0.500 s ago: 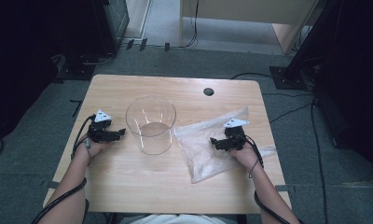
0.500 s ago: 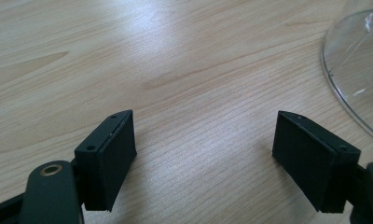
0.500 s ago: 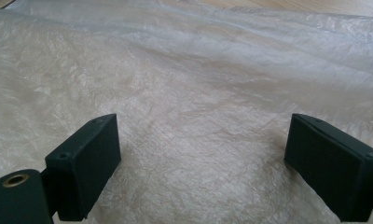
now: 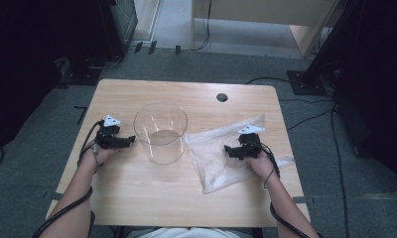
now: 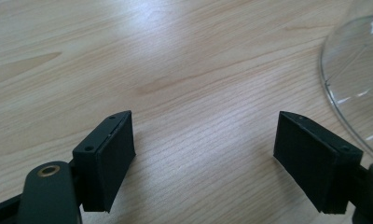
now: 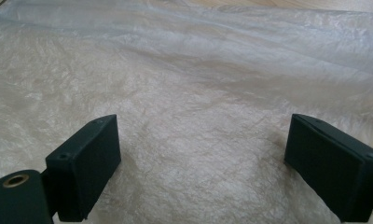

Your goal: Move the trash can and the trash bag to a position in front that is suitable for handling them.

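On the pale wood-grain table [image 4: 137, 198], clear round container [image 4: 161, 133], crinkled translucent plastic bag [image 4: 214, 158], left tool [image 4: 132, 141] spread, right tool [image 4: 227, 149] spread over bag

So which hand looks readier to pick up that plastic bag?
The right. The right gripper already sits over the plastic bag, jaws open with the film beneath them. The left gripper is on the far side of the clear container, open over bare table.

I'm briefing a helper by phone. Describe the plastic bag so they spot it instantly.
On the wooden table, look at the right half, beside the clear round container. The plastic bag lies flat and crinkled there, the one soft, translucent sheet.
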